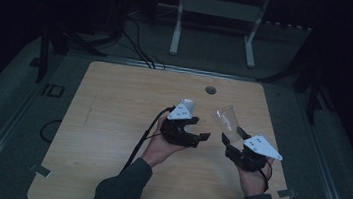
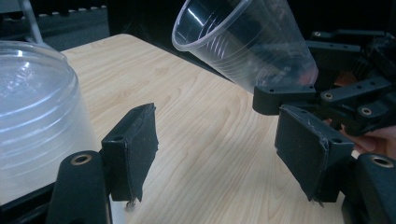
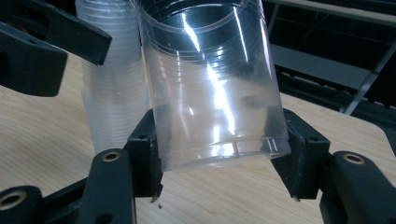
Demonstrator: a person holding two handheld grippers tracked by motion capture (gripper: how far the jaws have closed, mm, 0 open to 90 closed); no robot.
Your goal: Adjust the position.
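Clear plastic cup (image 3: 212, 88) in right tool (image 3: 219, 154)

Wooden table (image 1: 111, 122) with 1 round hole (image 1: 211, 90) near far edge; white frame (image 1: 219, 14) and cables (image 1: 136, 39) beyond on floor.

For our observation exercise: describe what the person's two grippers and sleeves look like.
Both the left gripper and right gripper are black, angular two-jaw tools with flat dark pads and brass-coloured pivot rings. Each carries a pale three-cornered plate with small dots. A black cable trails from the left one. The sleeves are dark grey-green.
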